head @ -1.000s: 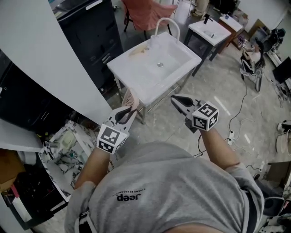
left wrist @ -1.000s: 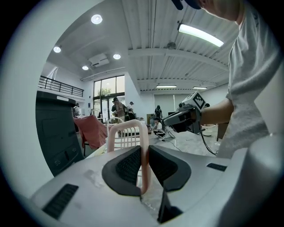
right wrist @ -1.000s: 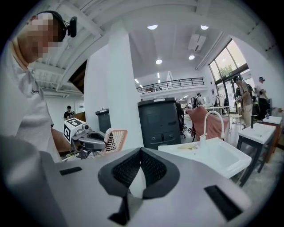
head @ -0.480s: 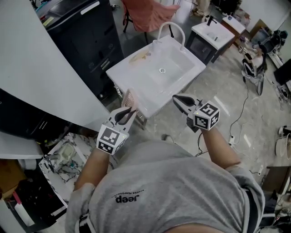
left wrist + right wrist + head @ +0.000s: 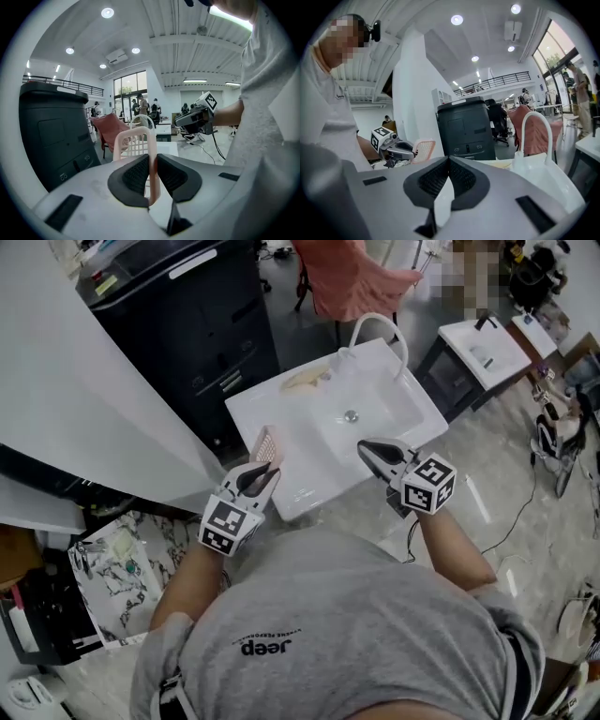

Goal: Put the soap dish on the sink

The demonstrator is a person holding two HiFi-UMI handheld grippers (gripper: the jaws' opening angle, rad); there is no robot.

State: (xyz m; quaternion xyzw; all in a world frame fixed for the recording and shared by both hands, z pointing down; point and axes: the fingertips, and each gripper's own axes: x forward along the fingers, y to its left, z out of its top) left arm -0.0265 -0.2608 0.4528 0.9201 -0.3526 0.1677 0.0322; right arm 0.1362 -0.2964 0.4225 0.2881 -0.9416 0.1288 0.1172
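Note:
A pink slatted soap dish (image 5: 266, 443) stands on edge in my left gripper (image 5: 274, 470), which is shut on its lower rim. It hangs over the near left rim of the white sink (image 5: 281, 409). In the left gripper view the soap dish (image 5: 136, 145) rises between the pads, with the left gripper (image 5: 151, 158) closed on it. My right gripper (image 5: 363, 445) is shut and empty over the sink's near right edge. Seen from the right gripper view, the right gripper (image 5: 449, 160) has its jaws touching, and the left gripper (image 5: 396, 149) carries the soap dish (image 5: 423, 150) off to the left.
A white looped faucet (image 5: 384, 329) and a yellowish item (image 5: 305, 379) sit at the sink's back rim. A black cabinet (image 5: 178, 315) stands behind to the left, beside a white partition (image 5: 75, 381). A red chair (image 5: 352, 277) and a second small sink (image 5: 483, 343) lie farther back.
The person has stepped toward the sink. Both grippers, earlier short of its front edge, now hang over its near rim. The soap dish stays in the left gripper.

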